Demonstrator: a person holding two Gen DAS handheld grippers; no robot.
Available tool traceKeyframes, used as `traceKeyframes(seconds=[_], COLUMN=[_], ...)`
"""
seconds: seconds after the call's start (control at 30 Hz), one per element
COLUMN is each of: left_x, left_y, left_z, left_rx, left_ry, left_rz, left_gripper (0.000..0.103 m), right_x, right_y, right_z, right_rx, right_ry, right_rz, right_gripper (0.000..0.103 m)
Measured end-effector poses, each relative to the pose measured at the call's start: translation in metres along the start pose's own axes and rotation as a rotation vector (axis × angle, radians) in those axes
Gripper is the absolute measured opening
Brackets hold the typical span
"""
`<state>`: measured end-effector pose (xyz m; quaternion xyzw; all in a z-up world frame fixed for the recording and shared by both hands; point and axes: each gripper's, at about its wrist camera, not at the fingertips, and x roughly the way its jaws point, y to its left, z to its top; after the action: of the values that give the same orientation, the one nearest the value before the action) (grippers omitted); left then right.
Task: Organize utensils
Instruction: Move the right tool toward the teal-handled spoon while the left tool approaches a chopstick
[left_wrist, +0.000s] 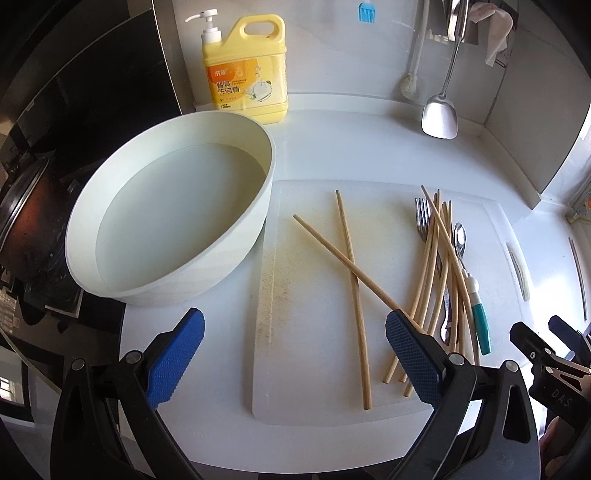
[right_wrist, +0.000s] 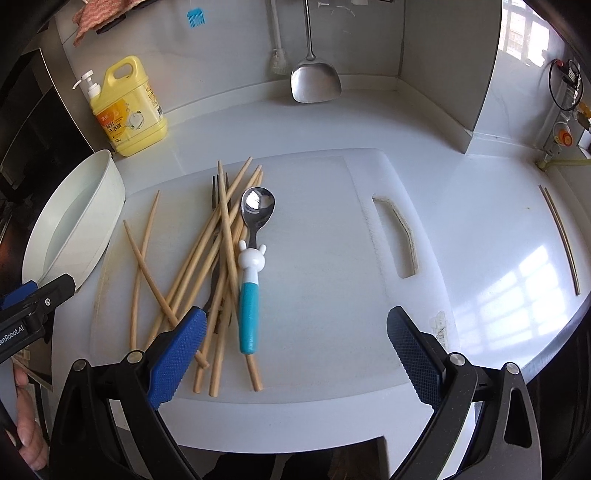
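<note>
A pile of wooden chopsticks (right_wrist: 218, 251), a metal fork (right_wrist: 214, 192) and a spoon with a teal handle and white rabbit (right_wrist: 249, 295) lie on a white cutting board (right_wrist: 325, 258). Two more chopsticks (left_wrist: 351, 266) lie crossed on the board (left_wrist: 314, 369) left of the pile (left_wrist: 439, 280). A pair of chopsticks (right_wrist: 561, 240) lies on the counter to the right. My left gripper (left_wrist: 295, 354) is open above the board's near edge. My right gripper (right_wrist: 295, 354) is open and empty above the board, right of the pile.
A white basin of water (left_wrist: 177, 214) stands left of the board. A yellow dish soap jug (left_wrist: 247, 70) stands at the back wall. A metal spatula (left_wrist: 441, 110), a brush (left_wrist: 410, 85) and a cloth (left_wrist: 495, 33) hang there. A stove (left_wrist: 26, 221) is far left.
</note>
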<state>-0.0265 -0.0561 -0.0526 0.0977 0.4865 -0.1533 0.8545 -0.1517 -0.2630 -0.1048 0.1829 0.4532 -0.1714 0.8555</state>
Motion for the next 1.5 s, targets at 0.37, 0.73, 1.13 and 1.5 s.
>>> traceKeyframes(seconds=[0.37, 0.73, 1.13, 1.5], left_x=[0.013, 0.041, 0.062, 0.070], left_y=[-0.012, -0.017, -0.021, -0.024], left_z=[-0.020, -0.029, -0.036, -0.032], left_rx=[-0.141, -0.149, -0.117, -0.114], left_ry=[-0.036, -0.075, -0.048, -0.063], left_rz=[0.149, 0.118, 0.111, 0.104], left_gripper=[0.097, 0.097, 0.097, 0.097], right_x=[0.034, 0.058, 0.074, 0.083], right_y=[-0.012, -0.009, 0.003, 0.004], right_z=[0.004, 0.018, 0.015, 0.030], right_rx=[-0.109, -0.078, -0.160, -0.208], right_ry=[-0.034, -0.092, -0.084, -0.095], right_rz=[0.160, 0.139, 0.056, 0.037], right_gripper=[0.094, 0.094, 0.094, 0.094])
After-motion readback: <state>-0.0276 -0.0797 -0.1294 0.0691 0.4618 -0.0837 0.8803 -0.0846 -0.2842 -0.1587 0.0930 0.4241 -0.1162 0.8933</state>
